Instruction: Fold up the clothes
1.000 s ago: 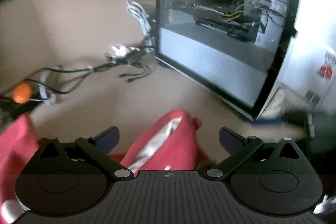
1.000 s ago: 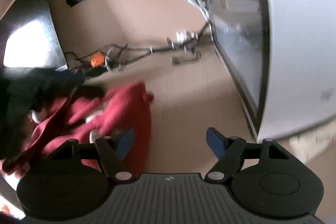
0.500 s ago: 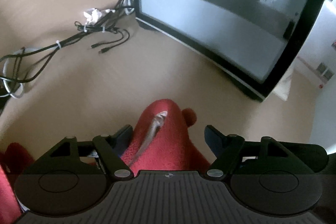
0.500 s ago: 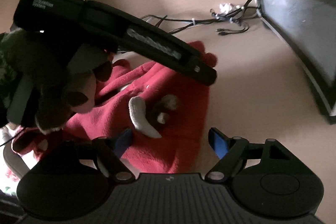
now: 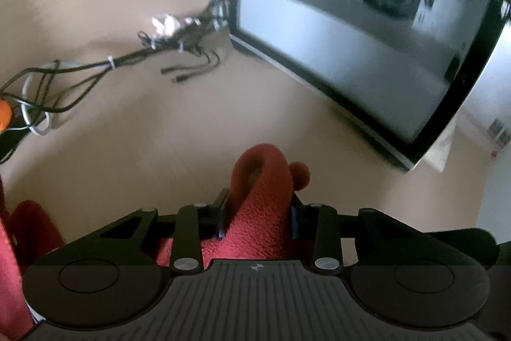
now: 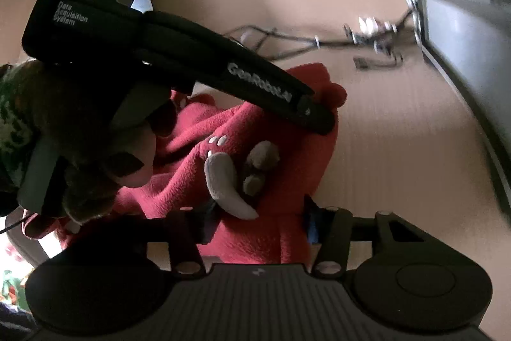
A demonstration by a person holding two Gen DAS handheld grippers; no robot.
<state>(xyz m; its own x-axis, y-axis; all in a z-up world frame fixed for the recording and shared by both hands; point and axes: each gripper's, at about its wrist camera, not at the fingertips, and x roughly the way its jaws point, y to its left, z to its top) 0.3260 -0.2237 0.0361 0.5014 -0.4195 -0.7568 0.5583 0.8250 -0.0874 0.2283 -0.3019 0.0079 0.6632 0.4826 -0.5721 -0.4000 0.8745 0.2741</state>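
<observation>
1. The left tool [image 5: 259, 214] is clamped on a raised fold of the red fleece garment [image 6: 255, 155], at its far end.
2. The right tool [image 6: 260, 218] is closing on the garment's near end, fleece between its fingers.
3. The garment lies bunched on the tan worktop [image 5: 127, 149], its length running between both tools.

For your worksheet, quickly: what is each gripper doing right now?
Left gripper: shut on the red garment.
Right gripper: jaws closing, with the red garment between them.
</observation>
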